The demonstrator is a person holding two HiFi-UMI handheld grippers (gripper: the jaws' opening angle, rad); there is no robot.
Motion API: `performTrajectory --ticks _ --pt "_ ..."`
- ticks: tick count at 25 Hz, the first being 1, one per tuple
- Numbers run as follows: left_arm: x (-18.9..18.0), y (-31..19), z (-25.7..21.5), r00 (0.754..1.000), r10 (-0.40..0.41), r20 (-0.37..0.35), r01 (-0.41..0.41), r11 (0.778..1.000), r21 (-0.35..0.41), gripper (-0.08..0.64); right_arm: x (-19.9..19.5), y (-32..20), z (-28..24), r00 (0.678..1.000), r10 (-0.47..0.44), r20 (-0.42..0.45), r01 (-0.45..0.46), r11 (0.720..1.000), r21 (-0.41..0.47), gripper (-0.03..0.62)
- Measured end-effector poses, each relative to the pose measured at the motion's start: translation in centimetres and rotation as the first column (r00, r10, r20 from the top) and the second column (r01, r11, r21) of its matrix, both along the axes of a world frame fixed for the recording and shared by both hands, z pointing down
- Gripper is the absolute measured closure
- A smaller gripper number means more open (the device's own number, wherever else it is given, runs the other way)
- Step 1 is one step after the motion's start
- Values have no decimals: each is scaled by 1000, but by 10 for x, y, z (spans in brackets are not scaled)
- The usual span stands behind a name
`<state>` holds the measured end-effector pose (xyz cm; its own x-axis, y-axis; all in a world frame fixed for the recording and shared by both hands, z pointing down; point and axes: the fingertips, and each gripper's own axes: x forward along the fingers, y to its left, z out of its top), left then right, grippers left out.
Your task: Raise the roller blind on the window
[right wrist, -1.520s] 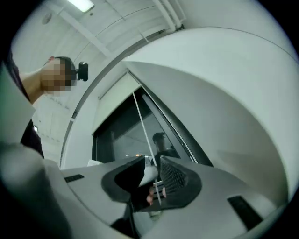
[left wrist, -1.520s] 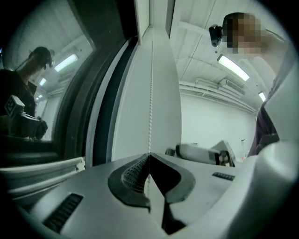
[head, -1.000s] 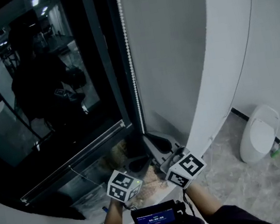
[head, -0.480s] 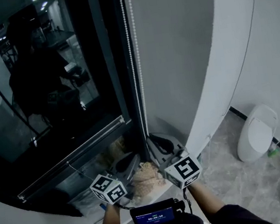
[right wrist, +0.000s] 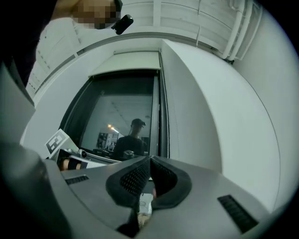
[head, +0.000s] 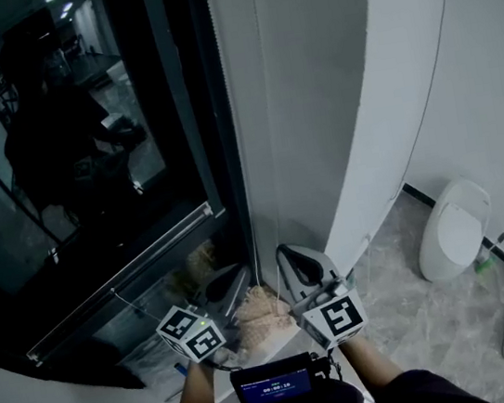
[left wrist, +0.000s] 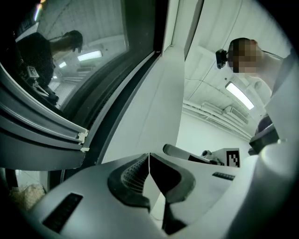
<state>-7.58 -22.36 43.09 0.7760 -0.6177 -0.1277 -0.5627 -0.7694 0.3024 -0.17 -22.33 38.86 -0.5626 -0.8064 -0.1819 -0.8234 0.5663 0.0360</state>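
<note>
So the thing you actually work here is the bead chain (head: 237, 151), not the blind (right wrist: 128, 60) itself. The chain hangs as two thin strands down the right edge of the dark window (head: 86, 155), right against the frame. The blind looks like the pale band across the top of the glass, so I'd guess it's mostly up already.

The left gripper (left wrist: 149, 158) has its jaws pressed tight together. There's only a hairline pale seam between the pads, and I can't tell if that's a strand or just light. The right gripper (right wrist: 149, 159) is closed too. A small pale bit shows in the gap behind the pads, but no beads are clearly pinched. From the head view one strand does seem to run down toward it, so it may have it. Both grippers sit low, just beside the bottom of the chain.

Handling-wise, I'd expect the chain to be light, totally floppy and a bit slippery, since the small round beads want to roll out of a flat pinch. Best bet is to clamp one strand only, square across the ribbed pads, and pull straight down along the frame. Grabbing both strands would just lock the loop. The blind fabric should be light, so steady short pulls beat yanking.
</note>
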Motion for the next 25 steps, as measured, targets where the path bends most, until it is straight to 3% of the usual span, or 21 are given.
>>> performTrajectory --ticks 5,25 --pt "9 9 -7 999 31 17 -31 999 18 548 -9 9 -3 999 -17 -38 18 1000 13 584" --pt "-2 20 2 1000 7 28 -7 1000 2 549 -24 22 9 998 -63 -17 62 998 -12 584"
